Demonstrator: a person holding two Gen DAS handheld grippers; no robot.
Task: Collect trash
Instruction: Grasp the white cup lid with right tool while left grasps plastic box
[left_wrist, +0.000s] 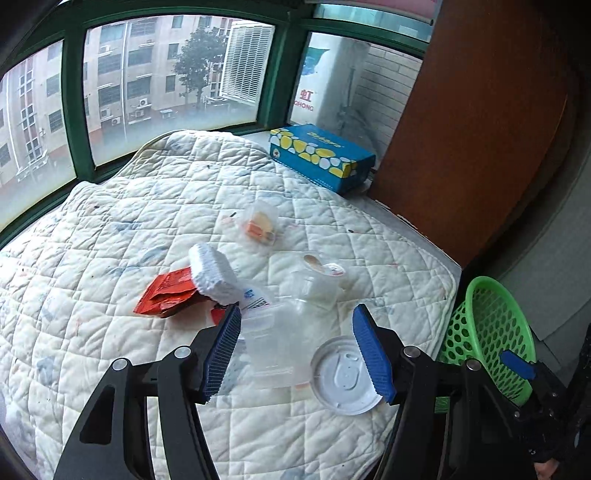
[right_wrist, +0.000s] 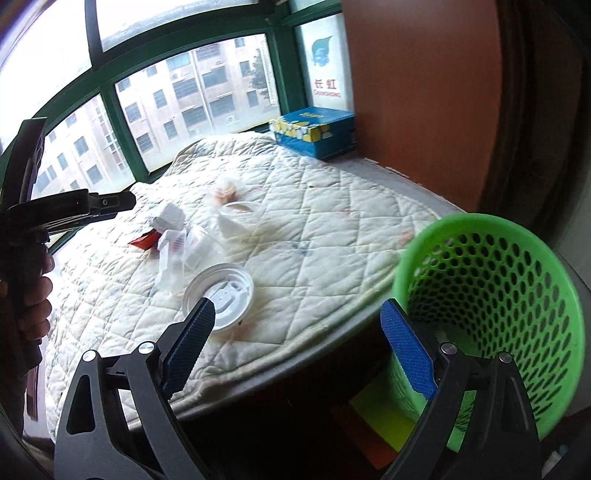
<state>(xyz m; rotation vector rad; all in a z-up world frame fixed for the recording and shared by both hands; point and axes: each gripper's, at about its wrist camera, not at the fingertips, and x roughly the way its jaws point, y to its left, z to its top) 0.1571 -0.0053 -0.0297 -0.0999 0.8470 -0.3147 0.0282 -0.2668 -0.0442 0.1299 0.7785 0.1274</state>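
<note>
Both grippers stand released and empty: the left gripper (left_wrist: 297, 350) hangs over the clear plastic tub (left_wrist: 273, 350), pads apart from it, while the right gripper (right_wrist: 297, 350) is poised at the table edge between the white lid (right_wrist: 218, 297) and the green basket (right_wrist: 491, 314). Collection appears barely begun. Trash lies clustered on the quilted cover (left_wrist: 110, 229): red wrapper (left_wrist: 168, 291), white foam block (left_wrist: 214, 273), clear cups (left_wrist: 317, 280), small food container (left_wrist: 260, 221). No trash shows in the visible part of the basket beside the table.
</note>
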